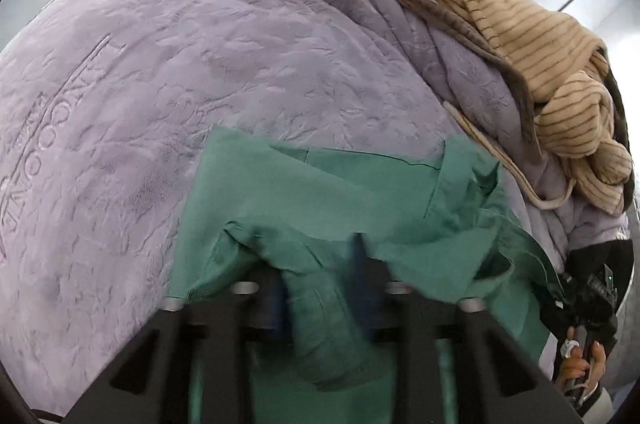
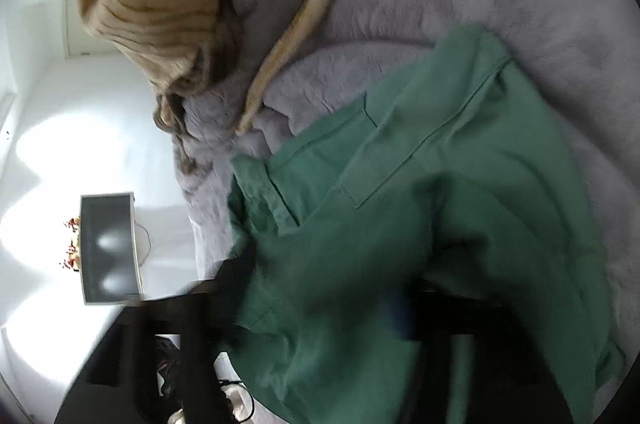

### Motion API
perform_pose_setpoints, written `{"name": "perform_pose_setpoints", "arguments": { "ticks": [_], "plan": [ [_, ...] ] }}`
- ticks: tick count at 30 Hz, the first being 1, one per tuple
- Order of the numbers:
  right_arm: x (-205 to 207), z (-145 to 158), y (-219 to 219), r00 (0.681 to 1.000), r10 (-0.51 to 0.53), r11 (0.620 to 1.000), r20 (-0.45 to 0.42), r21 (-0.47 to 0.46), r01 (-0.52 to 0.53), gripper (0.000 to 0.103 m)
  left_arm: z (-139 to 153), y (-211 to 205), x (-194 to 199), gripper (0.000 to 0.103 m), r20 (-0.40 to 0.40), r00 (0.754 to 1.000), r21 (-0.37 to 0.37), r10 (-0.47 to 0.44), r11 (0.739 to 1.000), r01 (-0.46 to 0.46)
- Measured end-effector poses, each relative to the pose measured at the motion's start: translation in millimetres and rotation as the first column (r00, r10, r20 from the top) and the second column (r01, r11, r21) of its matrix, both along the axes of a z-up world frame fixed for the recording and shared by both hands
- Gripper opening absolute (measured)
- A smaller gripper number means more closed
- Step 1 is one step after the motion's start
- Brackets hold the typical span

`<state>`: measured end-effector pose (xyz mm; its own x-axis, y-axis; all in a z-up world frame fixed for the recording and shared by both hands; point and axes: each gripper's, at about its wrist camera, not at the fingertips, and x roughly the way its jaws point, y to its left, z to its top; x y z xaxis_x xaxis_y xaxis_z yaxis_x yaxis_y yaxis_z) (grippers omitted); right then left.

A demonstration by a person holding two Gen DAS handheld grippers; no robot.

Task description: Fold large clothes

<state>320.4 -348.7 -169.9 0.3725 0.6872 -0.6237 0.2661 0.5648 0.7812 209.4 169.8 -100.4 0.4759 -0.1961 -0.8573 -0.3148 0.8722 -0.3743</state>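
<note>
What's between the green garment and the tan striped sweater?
Rumpled lilac plush blanket separates green garment from tan striped sweater, in both wrist views.

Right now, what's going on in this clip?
A person is working a green garment on a lavender plush blanket. The left hand-held gripper has a bunched fold of it between its fingers. The right hand-held gripper is buried in the blurred fabric, grip unclear. A tan striped garment lies heaped nearby.
</note>
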Motion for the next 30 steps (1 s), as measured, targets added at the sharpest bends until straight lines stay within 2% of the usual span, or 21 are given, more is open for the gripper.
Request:
{"name": "perform_pose_setpoints", "arguments": {
  "ticks": [1, 2, 3, 4, 5, 6, 7, 9, 10, 11, 12, 14, 15, 16, 17, 20, 22, 24, 26, 29, 30],
  "plan": [
    [-1.9, 7.5, -1.0, 1.0, -0.001, 1.0, 0.019, -0.018, 0.002, 0.07, 6.6, 1.3, -3.5, 0.065, 0.015, 1.0, 0.01, 0.002, 1.0, -0.002],
    [-4.1, 18.9, -2.1, 0.999, 0.009, 0.999, 0.044, -0.049, -0.006, 0.07, 16.5, 2.6, -7.9, 0.068, 0.035, 0.999, 0.036, 0.01, 0.999, -0.011],
    [-6.4, 28.5, -2.1, 0.998, 0.021, 0.996, 0.061, -0.086, -0.015, 0.07, 27.9, 4.6, -11.1, 0.076, 0.059, 0.998, 0.081, 0.018, 0.996, -0.023],
    [-8.1, 40.8, -0.5, 0.996, 0.046, 0.985, 0.083, -0.169, -0.031, 0.07, 37.2, 6.0, -12.7, 0.08, 0.083, 0.996, 0.11, 0.015, 0.994, -0.024],
    [-9.1, 50.3, 1.2, 0.992, 0.073, 0.967, 0.099, -0.25, -0.046, 0.07, 47.5, 7.5, -15.1, 0.08, 0.113, 0.994, 0.137, -0.003, 0.99, -0.013],
    [-9.3, 59.3, 5.7, 0.987, 0.111, 0.933, 0.116, -0.355, -0.063, 0.07, 51.7, 7.4, -15.2, 0.08, 0.12, 0.993, 0.154, -0.019, 0.988, 0.0],
    [-8.9, 66.0, 10.8, 0.981, 0.149, 0.876, 0.124, -0.478, -0.073, 0.07, 53.1, 6.1, -13.8, 0.08, 0.118, 0.992, 0.174, -0.041, 0.985, 0.02],
    [-5.4, 65.8, 14.1, 0.976, 0.187, 0.774, 0.109, -0.628, -0.078, 0.07, 48.6, -1.3, -8.4, 0.08, 0.092, 0.991, 0.239, -0.094, 0.969, 0.069],
    [-2.9, 60.5, 12.2, 0.979, 0.184, 0.762, 0.091, -0.643, -0.084, 0.07, 43.9, -5.7, -5.8, 0.08, 0.077, 0.991, 0.271, -0.111, 0.959, 0.086],
    [-0.4, 53.0, 9.0, 0.982, 0.177, 0.766, 0.071, -0.636, -0.092, 0.07, 35.3, -10.9, -1.9, 0.08, 0.055, 0.991, 0.302, -0.125, 0.948, 0.103],
    [2.2, 41.3, 4.1, 0.986, 0.16, 0.783, 0.043, -0.614, -0.101, 0.07, 29.4, -13.1, 0.9, 0.08, 0.044, 0.99, 0.313, -0.131, 0.943, 0.11],
    [5.7, 26.7, 3.1, 0.988, 0.151, 0.793, 0.012, -0.599, -0.114, 0.069, 16.2, -16.2, 11.1, 0.08, 0.031, 0.991, 0.311, -0.131, 0.943, 0.115],
    [7.2, 19.5, 5.4, 0.986, 0.168, 0.784, -0.008, -0.605, -0.138, 0.064, 12.6, -16.2, 15.2, 0.08, 0.029, 0.992, 0.308, -0.125, 0.945, 0.11],
    [6.9, 15.2, 7.9, 0.981, 0.192, 0.768, -0.023, -0.618, -0.165, 0.029, 8.4, -16.6, 20.2, 0.08, 0.024, 0.993, 0.312, -0.116, 0.945, 0.103],
    [6.6, 12.8, 13.7, 0.975, 0.218, 0.751, -0.036, -0.632, -0.191, 0.004, 3.3, -17.3, 26.1, 0.08, 0.01, 0.995, 0.325, -0.096, 0.942, 0.088],
    [5.5, 21.1, 17.9, 0.973, 0.232, 0.704, 0.003, -0.69, -0.166, 0.004, -3.1, -18.3, 28.6, 0.08, -0.005, 0.998, 0.327, -0.069, 0.943, 0.067],
    [11.8, 18.2, 7.0, 0.979, 0.205, 0.702, -0.001, -0.697, -0.148, 0.005, -7.9, -21.0, 29.1, 0.08, -0.023, 0.997, 0.37, -0.068, 0.926, 0.072],
    [15.3, 12.0, -3.6, 0.984, 0.178, 0.717, -0.019, -0.682, -0.142, 0.009, -18.8, -22.3, 28.9, 0.08, -0.065, 0.995, 0.432, -0.07, 0.897, 0.091],
    [13.3, 12.1, -10.2, 0.987, 0.161, 0.728, -0.022, -0.672, -0.134, 0.018, -25.4, -16.7, 26.3, 0.08, -0.087, 0.995, 0.451, -0.055, 0.888, 0.089],
    [-1.9, 25.4, -17.6, 0.99, 0.142, 0.727, -0.009, -0.678, -0.111, 0.037, -18.4, -0.1, 15.0, 0.08, -0.089, 0.996, 0.412, -0.03, 0.909, 0.064],
    [-10.0, 31.3, -19.8, 0.991, 0.136, 0.734, -0.003, -0.672, -0.102, 0.038, -15.1, 3.2, 10.6, 0.08, -0.088, 0.995, 0.399, -0.036, 0.914, 0.069]
  ]
}}
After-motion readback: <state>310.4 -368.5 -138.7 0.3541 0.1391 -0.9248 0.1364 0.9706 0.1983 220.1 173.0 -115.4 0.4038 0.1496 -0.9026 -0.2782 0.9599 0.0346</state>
